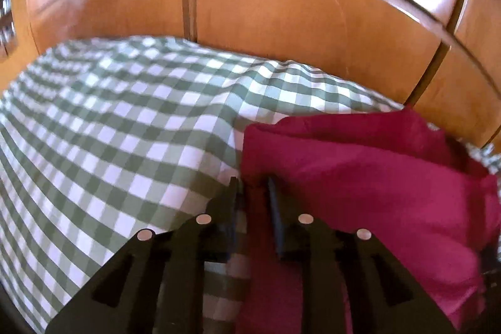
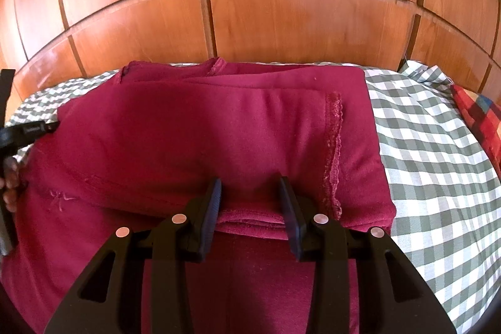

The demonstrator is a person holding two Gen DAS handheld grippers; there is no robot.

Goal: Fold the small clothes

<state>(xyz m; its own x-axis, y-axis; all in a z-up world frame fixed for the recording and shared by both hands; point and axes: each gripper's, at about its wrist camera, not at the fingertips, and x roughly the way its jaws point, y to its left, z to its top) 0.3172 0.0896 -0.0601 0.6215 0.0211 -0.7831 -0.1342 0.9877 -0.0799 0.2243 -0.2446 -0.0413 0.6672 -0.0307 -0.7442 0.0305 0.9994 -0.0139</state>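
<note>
Red cloth [image 2: 194, 130], just one, lies folded in layers on your checked bed [image 2: 432, 165]. Both your grippers, left [image 1: 253, 182] and right [image 2: 250, 182], pinch its edges with nearly closed fingers.

text: none legible | left tool [image 2: 47, 127]: small pale marking on its black finger, too blurred to read

Green-and-white checked bedcover [image 2: 432, 177] spread below. Glossy wooden panelled headboard [image 2: 281, 21] behind it. Red patterned cloth [image 2: 479, 118] at far right edge.

Crimson garment [image 2: 194, 127]; green-and-white checked cloth [image 2: 432, 152]
</note>
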